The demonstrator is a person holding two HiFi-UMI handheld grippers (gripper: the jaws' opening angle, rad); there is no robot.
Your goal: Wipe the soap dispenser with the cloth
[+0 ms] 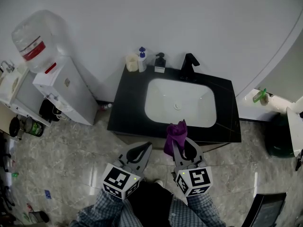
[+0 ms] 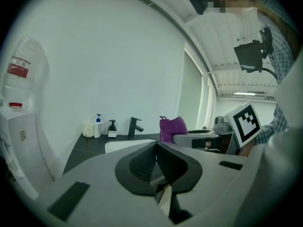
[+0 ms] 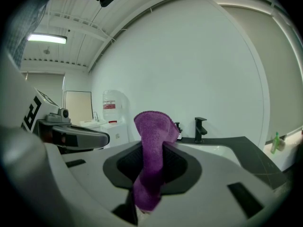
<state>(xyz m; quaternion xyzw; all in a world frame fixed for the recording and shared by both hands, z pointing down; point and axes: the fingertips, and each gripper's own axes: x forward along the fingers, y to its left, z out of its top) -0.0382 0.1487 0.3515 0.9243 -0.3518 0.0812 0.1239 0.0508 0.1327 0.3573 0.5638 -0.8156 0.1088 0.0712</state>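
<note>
Leftmost, against the white wall: water cooler point(image 1: 66, 91), upturned bottle point(image 1: 33, 39) with a red label on top. Next, low in the head view and short of the black counter point(image 1: 124, 112): left gripper point(image 1: 146, 147), jaws pressed together tip to tip, nothing between them, seen just as plainly closed and empty in the left gripper view. Along the counter's back edge, close to the wall: cream cup point(image 1: 131, 62), then a white pump bottle point(image 1: 142, 60) with a blue top, right beside the cup. Just beside these, upright and well apart from both grippers: black soap dispenser point(image 1: 160, 63), pale label on its front. Further right and back at the near side, purple cloth point(image 1: 176, 132) pinched in the right gripper point(image 1: 182, 148), jaws clamped on its middle, upper end sticking up past the fingertips over the counter's front edge, lower end trailing back between the jaws toward the camera. Between cloth and dispenser, white basin point(image 1: 199, 112) sunk in the counter. Behind the basin and just right of the dispenser, black faucet point(image 1: 189, 65), spout turned toward the bowl. Far right, off the counter on a pale ledge: green bottle point(image 1: 259, 96).
</note>
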